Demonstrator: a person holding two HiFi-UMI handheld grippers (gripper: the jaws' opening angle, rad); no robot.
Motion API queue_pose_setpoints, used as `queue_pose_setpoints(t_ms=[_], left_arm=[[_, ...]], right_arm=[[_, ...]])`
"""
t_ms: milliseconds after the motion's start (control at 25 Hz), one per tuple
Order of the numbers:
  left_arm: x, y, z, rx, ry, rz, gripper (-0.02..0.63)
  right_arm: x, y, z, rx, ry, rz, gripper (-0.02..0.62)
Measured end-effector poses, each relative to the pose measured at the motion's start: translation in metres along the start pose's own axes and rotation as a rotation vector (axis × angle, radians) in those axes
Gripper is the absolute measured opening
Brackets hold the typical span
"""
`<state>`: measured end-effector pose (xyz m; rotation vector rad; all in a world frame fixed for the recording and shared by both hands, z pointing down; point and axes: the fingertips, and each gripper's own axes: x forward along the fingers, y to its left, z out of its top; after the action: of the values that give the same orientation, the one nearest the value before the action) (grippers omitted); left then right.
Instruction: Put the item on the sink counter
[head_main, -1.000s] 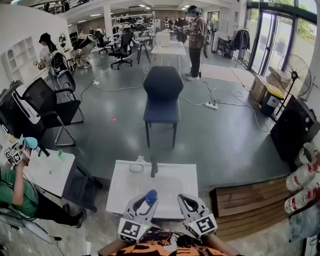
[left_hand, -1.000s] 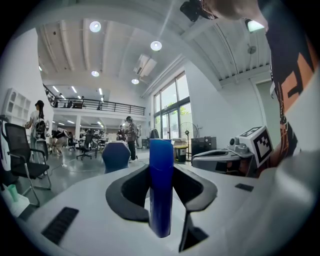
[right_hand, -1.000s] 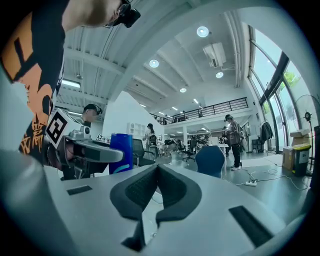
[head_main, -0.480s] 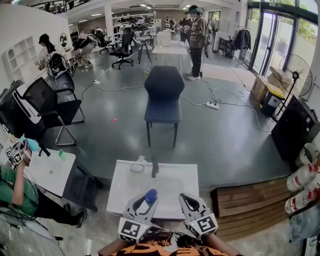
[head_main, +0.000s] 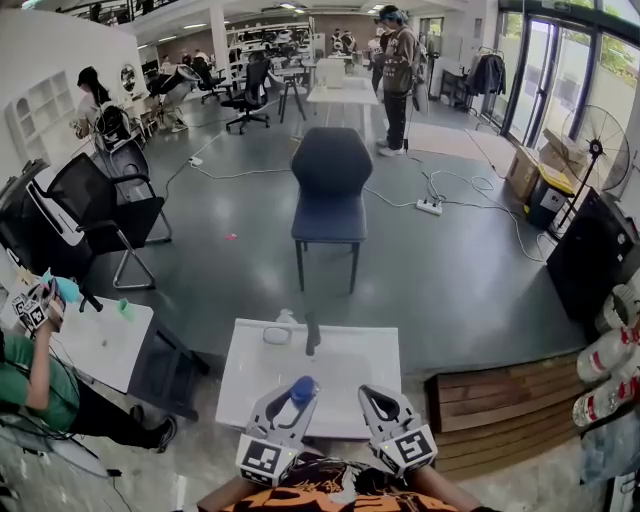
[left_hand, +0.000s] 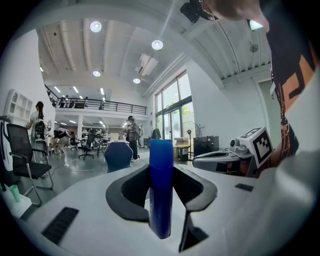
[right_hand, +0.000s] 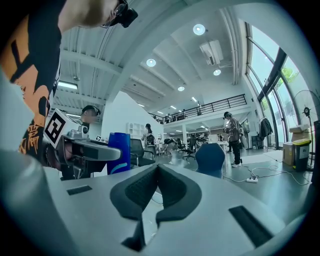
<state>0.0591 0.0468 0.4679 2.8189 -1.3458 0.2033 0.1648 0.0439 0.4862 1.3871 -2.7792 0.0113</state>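
A blue cylindrical bottle (head_main: 301, 389) stands upright between the jaws of my left gripper (head_main: 293, 400), which is shut on it, over the near edge of the white sink counter (head_main: 246, 372). In the left gripper view the bottle (left_hand: 161, 185) fills the gap between the dark pads. My right gripper (head_main: 374, 402) hovers just to the right of it, at the same height. It is shut, and its pads (right_hand: 145, 185) meet with nothing between them. From the right gripper view the bottle (right_hand: 119, 152) shows at the left, held in the left gripper (right_hand: 92, 150).
On the counter's far edge stand a dark faucet (head_main: 311, 335) and a small clear item (head_main: 277, 333), with the basin (head_main: 335, 375) in the middle. A blue chair (head_main: 331, 190) stands beyond. A person at a small table (head_main: 90, 345) is on the left. Wooden pallets (head_main: 490, 395) lie to the right.
Both grippers keep their places over the counter's near edge, and the bottle stays gripped. Only the head view has shifted slightly.
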Motion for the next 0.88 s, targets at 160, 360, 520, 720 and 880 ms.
queue_pose_setpoints(t_ms=[160, 360, 520, 720, 880], left_arm=[[0.002, 0.011, 0.001, -0.009, 0.005, 0.005, 0.16], [0.008, 0.023, -0.003, -0.006, 0.016, 0.006, 0.16], [0.012, 0.035, 0.003, 0.001, 0.017, 0.006, 0.16], [0.019, 0.043, 0.003, -0.012, 0.024, 0.017, 0.16], [0.025, 0.051, 0.0, -0.026, 0.029, 0.031, 0.16]], right_arm=[[0.011, 0.001, -0.002, 0.006, 0.009, 0.004, 0.014], [0.026, 0.0, -0.001, 0.0, 0.018, 0.025, 0.014], [0.039, -0.001, 0.004, 0.005, 0.015, 0.032, 0.014], [0.047, -0.009, 0.007, 0.005, 0.013, 0.035, 0.014], [0.055, -0.013, 0.007, -0.004, 0.005, 0.038, 0.014]])
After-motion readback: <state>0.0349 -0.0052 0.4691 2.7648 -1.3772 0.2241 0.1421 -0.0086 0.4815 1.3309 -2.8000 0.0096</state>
